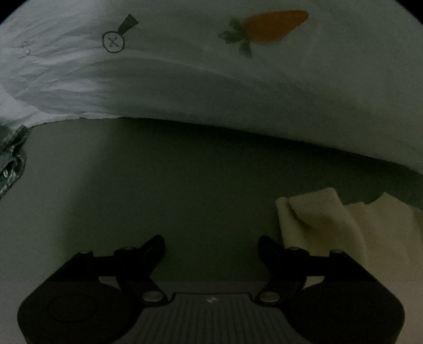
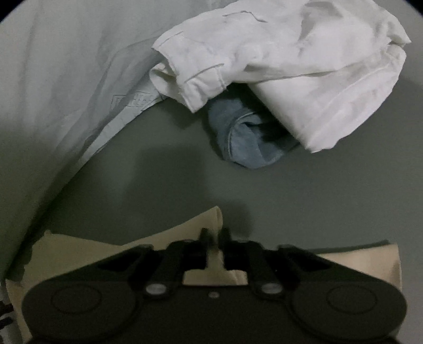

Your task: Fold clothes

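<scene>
Left gripper: the left gripper hangs over bare grey table with its jaws spread wide and nothing between them.
Right gripper: the right gripper has its jaws drawn close together with a fold of the cream cloth between them; it looks pinched, though blur hides whether the pads truly press.
Cream cloth: near edge of the table, right under the right gripper; in the left wrist view it lies just right of the left gripper, rumpled.
Carrot sheet: a pale sheet printed with a carrot covers the far side, spread but creased at the left.
White garment: a white garment sits crumpled at far right, lying on a blue cloth.
Done: I judge that nothing here is folded yet.
Left: the cream cloth seems the piece in hand, barely begun; the white garment, blue cloth and sheet all wait.
</scene>
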### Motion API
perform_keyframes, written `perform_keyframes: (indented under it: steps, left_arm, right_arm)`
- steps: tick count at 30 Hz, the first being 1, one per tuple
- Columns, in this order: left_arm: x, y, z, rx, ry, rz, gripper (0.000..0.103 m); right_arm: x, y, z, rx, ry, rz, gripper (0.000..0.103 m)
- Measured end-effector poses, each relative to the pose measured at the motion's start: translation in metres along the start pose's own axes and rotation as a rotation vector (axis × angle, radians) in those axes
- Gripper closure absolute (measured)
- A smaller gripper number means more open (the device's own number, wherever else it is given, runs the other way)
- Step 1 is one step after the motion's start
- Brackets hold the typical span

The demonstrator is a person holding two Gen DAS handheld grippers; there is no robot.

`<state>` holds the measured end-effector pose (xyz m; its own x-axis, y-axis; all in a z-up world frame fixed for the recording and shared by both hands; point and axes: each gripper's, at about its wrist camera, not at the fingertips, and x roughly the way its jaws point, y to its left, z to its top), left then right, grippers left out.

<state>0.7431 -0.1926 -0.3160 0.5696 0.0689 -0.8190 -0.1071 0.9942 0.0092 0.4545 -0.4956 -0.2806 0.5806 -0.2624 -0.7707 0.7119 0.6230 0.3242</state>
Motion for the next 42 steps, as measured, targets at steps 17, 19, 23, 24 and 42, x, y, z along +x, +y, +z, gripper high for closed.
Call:
perform_keyframes:
  steps: [17, 19, 23, 24, 42]
  left_arm:
    - [-0.122, 0.005, -0.122, -0.179, 0.218, -0.139, 0.019]
    - [-0.131, 0.007, -0.144, -0.202, 0.255, -0.134, 0.019]
    - [-0.145, 0.008, -0.182, -0.214, 0.326, -0.143, 0.019]
    - [-0.147, 0.007, -0.19, -0.216, 0.346, -0.145, 0.019]
    - [-0.16, 0.001, -0.231, -0.03, 0.438, -0.093, 0.01]
  right_arm:
    - [-0.015, -0.027, -0.016, 0.166, -0.042, 0.276, 0.099]
    - [-0.022, -0.04, -0.021, 0.346, -0.05, 0.424, 0.1]
    - [-0.024, -0.062, -0.049, 0.759, -0.009, 0.754, 0.1]
    - [-0.024, -0.061, -0.055, 0.821, 0.005, 0.813, 0.1]
    - [-0.044, 0.017, -0.167, 0.791, 0.45, 1.095, 0.1]
